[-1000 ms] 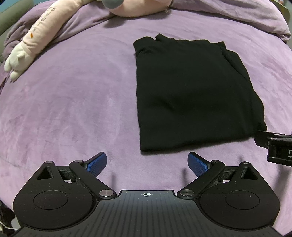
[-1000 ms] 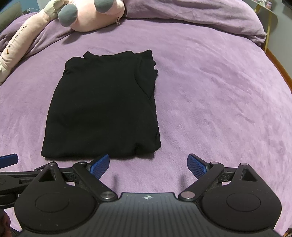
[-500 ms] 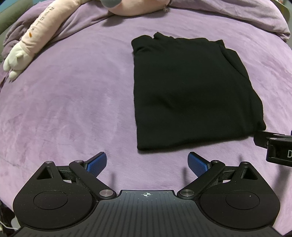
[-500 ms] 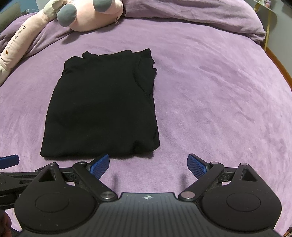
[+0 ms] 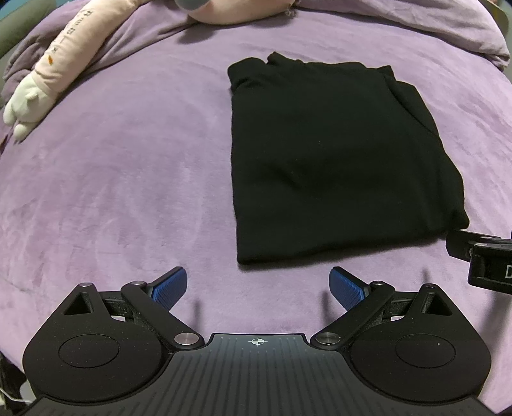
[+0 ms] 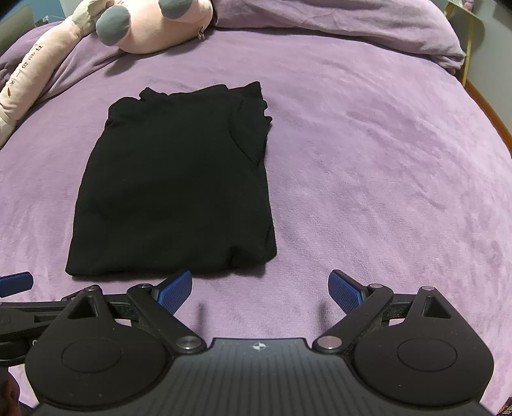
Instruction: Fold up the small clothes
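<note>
Both grippers, left gripper [image 5: 257, 284] and right gripper [image 6: 260, 286], gape wide and empty at 6 o'clock, just short of one folded black garment [image 5: 332, 160] on the purple bed [image 5: 128, 166]; one plush toy [image 6: 140, 25] lies at 11 o'clock.

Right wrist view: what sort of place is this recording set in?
Most likely a bedroom. The black garment lies on a bed covered by a purple blanket, with a pink plush toy and a bunched purple duvet at the far end.
</note>
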{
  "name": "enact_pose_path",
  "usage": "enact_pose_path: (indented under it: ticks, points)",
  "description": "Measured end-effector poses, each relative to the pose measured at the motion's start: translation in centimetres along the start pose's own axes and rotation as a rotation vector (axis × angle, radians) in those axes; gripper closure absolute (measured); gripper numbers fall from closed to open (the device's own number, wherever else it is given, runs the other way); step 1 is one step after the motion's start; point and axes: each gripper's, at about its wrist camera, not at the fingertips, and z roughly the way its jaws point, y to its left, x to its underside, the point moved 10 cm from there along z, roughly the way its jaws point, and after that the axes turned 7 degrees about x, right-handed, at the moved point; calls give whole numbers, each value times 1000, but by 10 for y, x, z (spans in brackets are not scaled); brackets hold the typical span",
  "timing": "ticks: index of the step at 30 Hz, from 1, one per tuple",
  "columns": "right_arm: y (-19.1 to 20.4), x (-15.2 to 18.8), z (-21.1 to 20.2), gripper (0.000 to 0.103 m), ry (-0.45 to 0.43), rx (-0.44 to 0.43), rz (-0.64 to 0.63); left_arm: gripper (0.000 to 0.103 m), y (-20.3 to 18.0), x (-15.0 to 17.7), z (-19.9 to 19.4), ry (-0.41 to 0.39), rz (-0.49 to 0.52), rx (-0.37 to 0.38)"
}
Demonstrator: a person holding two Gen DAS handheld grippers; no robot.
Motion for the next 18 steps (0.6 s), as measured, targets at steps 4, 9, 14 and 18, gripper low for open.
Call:
enact_pose_path:
  ticks: [4, 9, 14, 18]
  points:
    - [0, 0, 0, 10, 0, 1, 1, 4, -1, -2, 2, 1, -4, 15]
    - [-1, 0, 1, 10, 1, 2, 1, 4, -6, -5, -1, -24, 31, 24]
    - [-2, -1, 1, 10, -5, 3, 9, 4, -8, -6, -4, -50, 55, 2]
    - [-3, -1, -1, 10, -8, 4, 10, 4, -9, -5, -5, -50, 71, -9]
